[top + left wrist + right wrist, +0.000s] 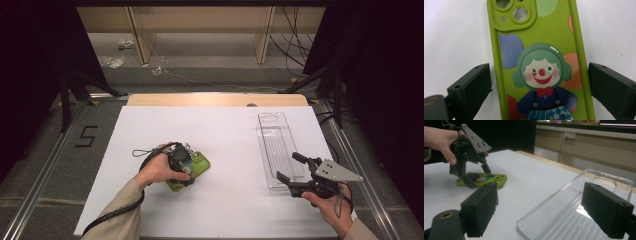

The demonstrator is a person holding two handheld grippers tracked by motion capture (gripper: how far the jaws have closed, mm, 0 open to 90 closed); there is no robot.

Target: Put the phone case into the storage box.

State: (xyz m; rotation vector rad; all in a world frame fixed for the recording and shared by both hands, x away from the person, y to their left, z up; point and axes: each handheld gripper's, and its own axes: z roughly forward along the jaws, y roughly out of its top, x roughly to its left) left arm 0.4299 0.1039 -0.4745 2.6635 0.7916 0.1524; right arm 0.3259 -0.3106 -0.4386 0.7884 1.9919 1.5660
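Note:
A lime-green phone case [201, 162] printed with a clown lies flat, picture side up, on the white sheet, left of centre. My left gripper [186, 167] stands over it, pointing down. In the left gripper view its jaws [539, 67] flank the long sides of the case [544, 32], with a thin gap on the left, so it is open. The right gripper view shows that left gripper [477, 176] straddling the case [496, 180]. My right gripper [289, 166] hovers open and holds nothing at the near end of the clear tray; its jaws [540, 187] stand wide apart.
A clear plastic tray [274, 131] lies lengthwise at the right, its rim [554, 195] just ahead of my right gripper. The white sheet [225, 125] covers the table; a strip of wood [215, 100] shows at the far edge. Metal rails, stands and cables surround the table.

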